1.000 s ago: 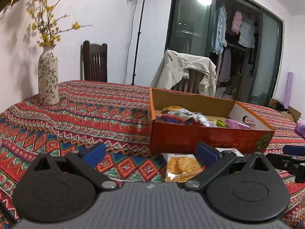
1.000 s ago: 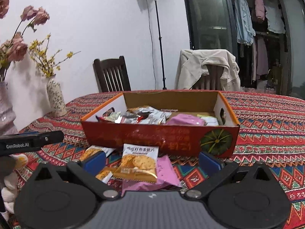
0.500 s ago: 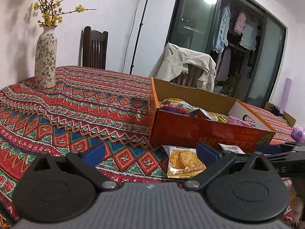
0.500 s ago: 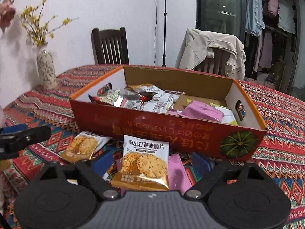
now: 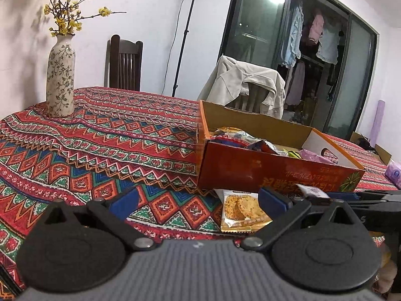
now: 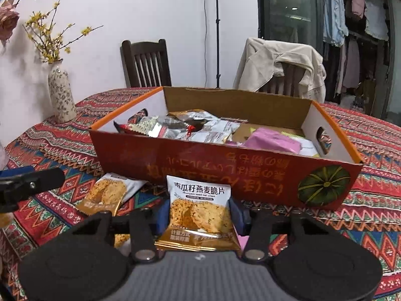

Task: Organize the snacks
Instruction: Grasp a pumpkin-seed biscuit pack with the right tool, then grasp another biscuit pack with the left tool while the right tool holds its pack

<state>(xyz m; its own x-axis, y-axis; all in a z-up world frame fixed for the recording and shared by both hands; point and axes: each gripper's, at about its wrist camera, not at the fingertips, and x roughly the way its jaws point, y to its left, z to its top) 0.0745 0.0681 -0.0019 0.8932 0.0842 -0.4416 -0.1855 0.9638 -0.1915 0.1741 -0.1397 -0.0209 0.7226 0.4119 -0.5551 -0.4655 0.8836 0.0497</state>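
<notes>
An open red cardboard box (image 6: 225, 160) (image 5: 250, 170) holds several snack packets on the patterned tablecloth. In front of it, my right gripper (image 6: 199, 214) is closing its jaws; both blue pads press the sides of an oat crisp packet (image 6: 199, 200) with a white top. A second oat crisp packet (image 6: 107, 193) (image 5: 241, 209) lies flat to its left. Beneath the gripped one a pink packet (image 6: 241, 240) peeks out. My left gripper (image 5: 198, 199) stands open over the cloth with nothing between its fingers; the flat packet lies just inside its right finger (image 5: 273, 198).
A floral vase (image 5: 61, 75) (image 6: 61, 92) with yellow sprigs stands at the table's far left. Behind the table are a dark wooden chair (image 6: 146, 62) and a chair draped with a beige jacket (image 6: 280, 62). A purple pack (image 5: 393, 173) lies at the far right.
My right gripper moved forward and down toward the box, and its wide-open jaws closed in on the white-topped oat crisp packet. The left gripper stayed open and nearly still.
</notes>
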